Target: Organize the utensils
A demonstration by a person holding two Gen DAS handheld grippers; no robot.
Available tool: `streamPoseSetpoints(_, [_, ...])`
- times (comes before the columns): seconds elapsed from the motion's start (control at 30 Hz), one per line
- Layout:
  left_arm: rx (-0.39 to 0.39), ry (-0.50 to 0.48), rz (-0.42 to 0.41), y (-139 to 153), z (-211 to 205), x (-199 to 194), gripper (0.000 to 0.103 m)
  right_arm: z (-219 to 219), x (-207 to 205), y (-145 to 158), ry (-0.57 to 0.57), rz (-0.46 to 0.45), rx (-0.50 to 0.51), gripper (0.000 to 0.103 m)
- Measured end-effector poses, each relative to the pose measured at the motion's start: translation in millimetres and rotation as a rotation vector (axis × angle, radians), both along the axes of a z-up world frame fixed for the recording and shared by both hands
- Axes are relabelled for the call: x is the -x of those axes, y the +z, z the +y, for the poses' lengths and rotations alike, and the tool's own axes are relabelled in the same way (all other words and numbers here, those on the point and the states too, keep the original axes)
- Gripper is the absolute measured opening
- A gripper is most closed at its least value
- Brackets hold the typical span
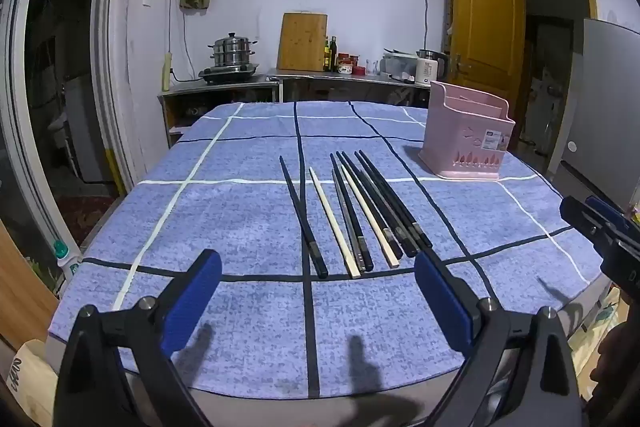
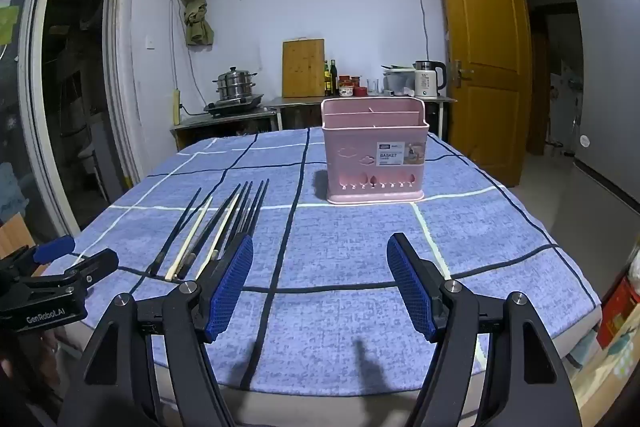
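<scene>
Several chopsticks, black and cream, lie side by side on the blue checked tablecloth, their thick ends toward me. A pink utensil basket stands upright at the far right, with nothing showing inside. My left gripper hovers open just short of the chopstick ends, nothing between its blue pads. In the right wrist view the chopsticks lie left of my right gripper, which is open and holds nothing, facing the basket. The left gripper shows at that view's left edge.
The table's near edge is just under both grippers. Behind the table a counter holds a steamer pot, a cutting board, bottles and a kettle. A wooden door stands open at the right.
</scene>
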State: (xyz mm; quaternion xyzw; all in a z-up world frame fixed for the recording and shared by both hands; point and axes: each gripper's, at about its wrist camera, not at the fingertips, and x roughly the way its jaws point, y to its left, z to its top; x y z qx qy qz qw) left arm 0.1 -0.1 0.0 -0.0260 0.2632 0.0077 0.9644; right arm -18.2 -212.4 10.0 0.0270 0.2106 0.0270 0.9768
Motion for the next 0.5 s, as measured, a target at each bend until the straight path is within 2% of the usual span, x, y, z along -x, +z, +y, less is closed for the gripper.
streamPoseSetpoints(0.03, [0.017, -0.002, -0.010, 0.0, 0.6, 0.4, 0.098, 0.1, -0.5, 0.0, 0.000, 0.006, 0.002, 0.070])
streamPoseSetpoints(0.5, [0.020, 0.000, -0.008, 0.6, 2.5, 1.9, 0.098, -0.9, 4.7, 3.2, 0.000, -0.002, -0.001, 0.070])
